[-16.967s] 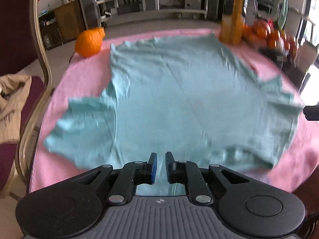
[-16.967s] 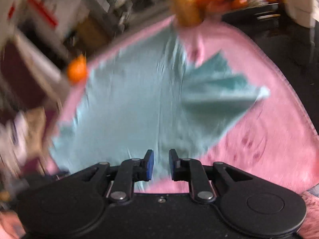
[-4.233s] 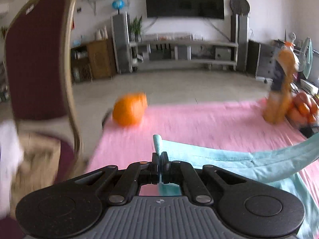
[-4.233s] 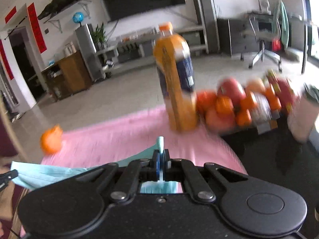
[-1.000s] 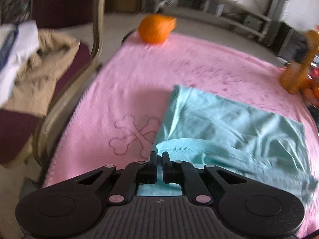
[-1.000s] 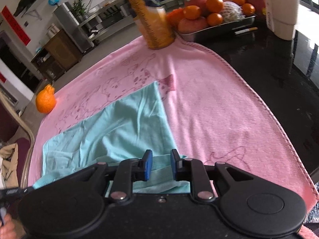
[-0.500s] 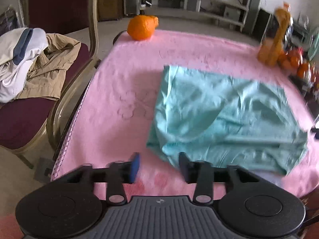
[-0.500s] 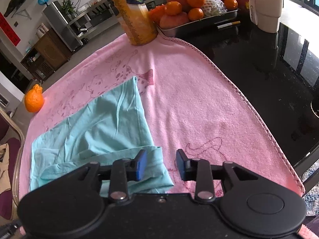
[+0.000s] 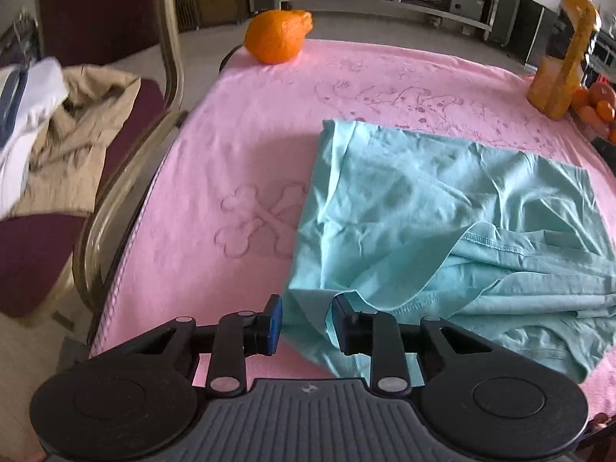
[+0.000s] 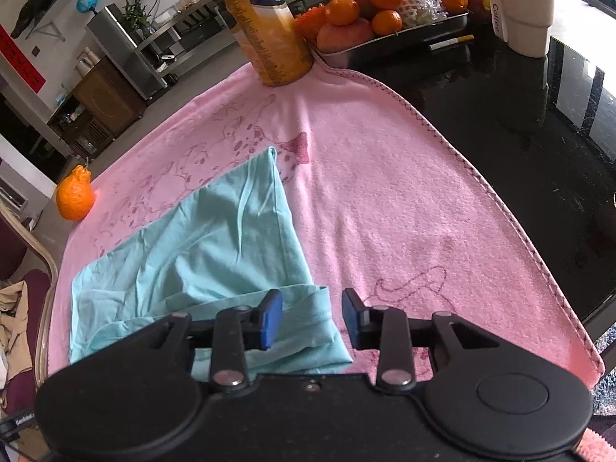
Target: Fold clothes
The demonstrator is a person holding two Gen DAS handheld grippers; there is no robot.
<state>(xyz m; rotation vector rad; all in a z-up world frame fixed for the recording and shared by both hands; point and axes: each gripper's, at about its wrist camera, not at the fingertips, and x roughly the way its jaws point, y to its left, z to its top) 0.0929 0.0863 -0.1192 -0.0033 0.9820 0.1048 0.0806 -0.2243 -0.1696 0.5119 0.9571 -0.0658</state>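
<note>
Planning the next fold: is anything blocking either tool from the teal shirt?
Nothing visible. The teal shirt lies directly under the open left tool and right tool; the orange and juice bottle stand well clear.

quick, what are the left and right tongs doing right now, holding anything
Left tongs: open, just been closing a little; a corner of the teal shirt lies between the pads, not pinched.
Right tongs: open, holding nothing, over the shirt's folded edge.
</note>
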